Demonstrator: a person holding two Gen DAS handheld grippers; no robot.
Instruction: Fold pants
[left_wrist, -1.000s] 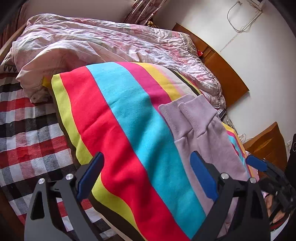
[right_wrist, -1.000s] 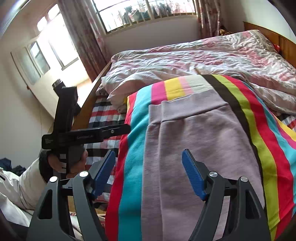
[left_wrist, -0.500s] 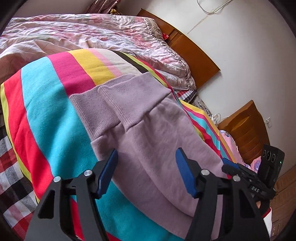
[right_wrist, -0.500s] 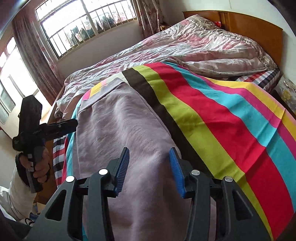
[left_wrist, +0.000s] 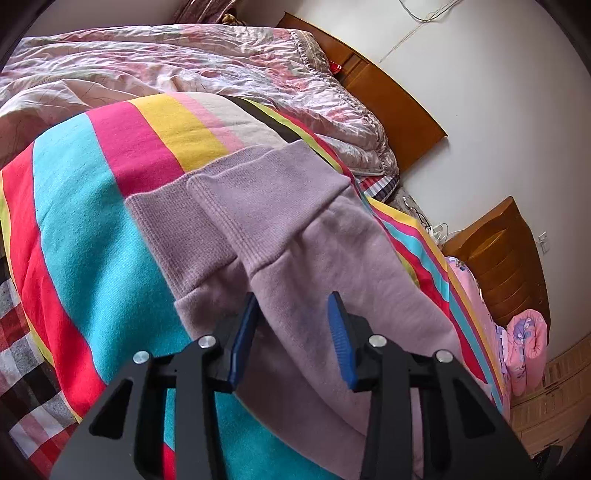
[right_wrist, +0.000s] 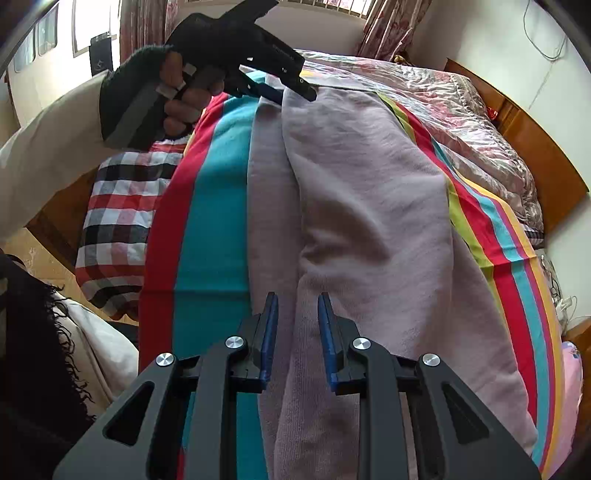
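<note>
Light purple pants (left_wrist: 295, 229) lie lengthwise on a rainbow-striped blanket (left_wrist: 92, 229), legs folded one over the other, with two ribbed cuffs at the far end in the left wrist view. My left gripper (left_wrist: 293, 325) is partly closed, its blue pads astride a fold of the upper leg near the cuffs. In the right wrist view the pants (right_wrist: 369, 206) run away from me, and my right gripper (right_wrist: 295, 325) straddles the upper layer's edge, its jaws narrow. The left gripper (right_wrist: 273, 90) shows at the far end there, on the cloth.
A crumpled pink quilt (left_wrist: 207, 62) lies behind the blanket. A wooden headboard (left_wrist: 399, 107) and nightstand (left_wrist: 509, 258) stand on the right. A plaid sheet (right_wrist: 122, 206) covers the bed's left edge. My white-sleeved arm (right_wrist: 44, 166) reaches across at left.
Both grippers have narrowed and moved down onto the pants. The left one has gone to the cuff end, the right one to the upper layer's edge at the other end.
</note>
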